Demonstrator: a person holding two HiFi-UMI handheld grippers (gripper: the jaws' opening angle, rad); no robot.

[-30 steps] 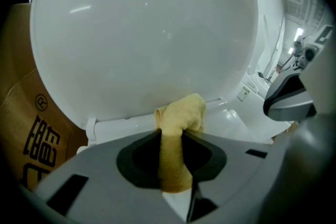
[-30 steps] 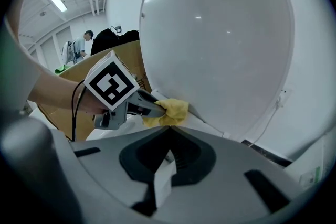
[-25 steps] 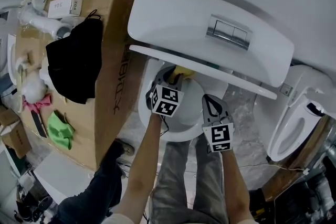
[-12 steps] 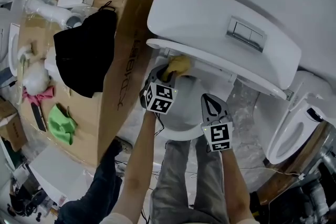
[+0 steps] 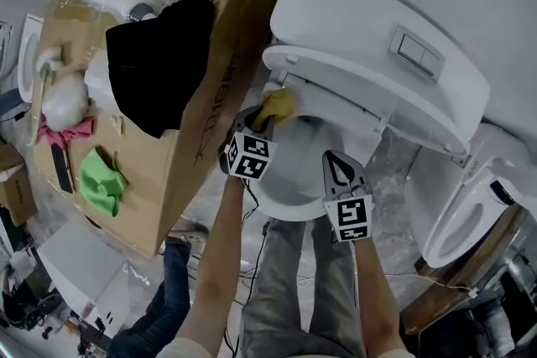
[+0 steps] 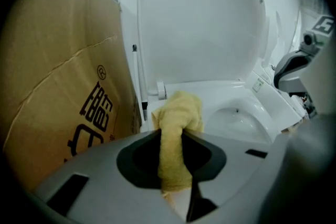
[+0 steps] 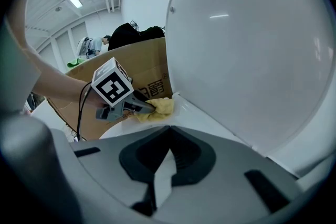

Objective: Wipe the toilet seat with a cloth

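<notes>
Lengthwise, the cloth (image 6: 176,122) juts from the clamping left gripper (image 5: 262,122) toward the lid (image 6: 205,23) (right gripper (image 5: 338,163) closed)

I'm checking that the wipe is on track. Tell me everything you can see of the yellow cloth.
The yellow cloth looks like soft terry fabric, bunched into a wad. The left hand-held gripper is shut on a pinched fold, and the bunched end sticks out ahead, resting on the toilet seat at its rear left, near the hinge.
</notes>
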